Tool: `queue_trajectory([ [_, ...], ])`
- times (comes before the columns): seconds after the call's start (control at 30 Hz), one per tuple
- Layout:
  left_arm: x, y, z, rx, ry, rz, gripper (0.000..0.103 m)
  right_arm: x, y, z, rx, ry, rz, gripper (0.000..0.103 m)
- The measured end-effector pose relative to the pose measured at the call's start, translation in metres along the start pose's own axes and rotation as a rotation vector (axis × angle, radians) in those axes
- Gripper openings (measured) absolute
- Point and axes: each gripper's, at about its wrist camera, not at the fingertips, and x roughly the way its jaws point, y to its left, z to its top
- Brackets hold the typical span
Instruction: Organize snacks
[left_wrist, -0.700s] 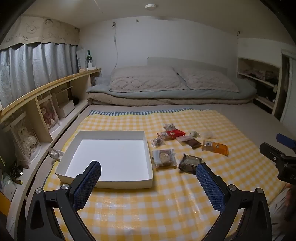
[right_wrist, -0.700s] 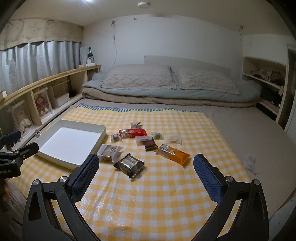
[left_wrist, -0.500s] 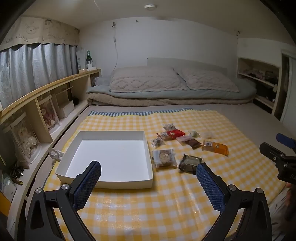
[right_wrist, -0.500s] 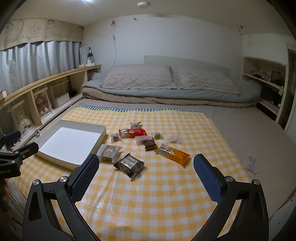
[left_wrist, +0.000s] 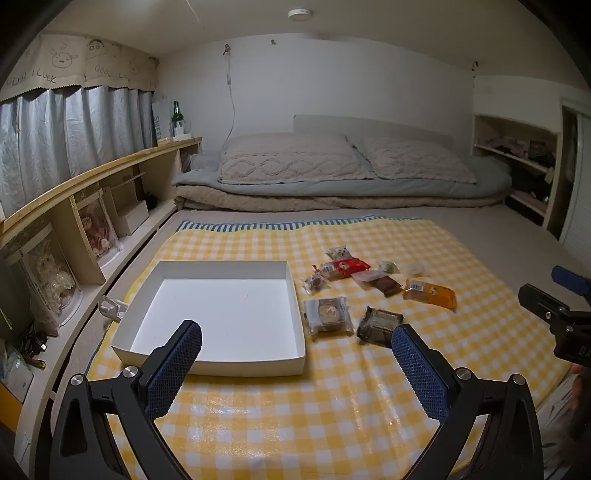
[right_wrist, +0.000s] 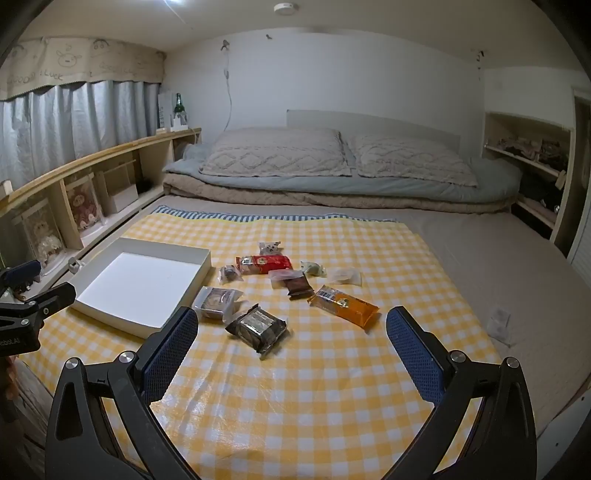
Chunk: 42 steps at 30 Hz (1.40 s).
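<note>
Left wrist view — left gripper (left_wrist: 295, 363) agape, aloft

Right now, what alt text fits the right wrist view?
Open right gripper hovers empty over a yellow checked cloth on a bed, facing scattered wrapped snacks beside an empty white box.

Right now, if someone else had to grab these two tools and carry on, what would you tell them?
Left hand-held gripper: open, holding nothing, above the near edge of the white box.
Right hand-held gripper: open, holding nothing, facing the snacks.
White box: nothing in it, on the yellow checked cloth.
Snacks: all loose on the cloth to the right of the box, among them the dark packet, orange packet and red packet.
Done: nothing packed.
Left: move every snack into the box.
</note>
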Motion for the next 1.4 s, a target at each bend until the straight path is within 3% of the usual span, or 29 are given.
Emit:
queue_trajectory([
  [1.4, 0.0002, -0.0002, -0.0001, 0.004, -0.001, 0.002, 0.103, 0.0, -0.0022, -0.002, -0.001, 0.003, -0.001, 0.103],
])
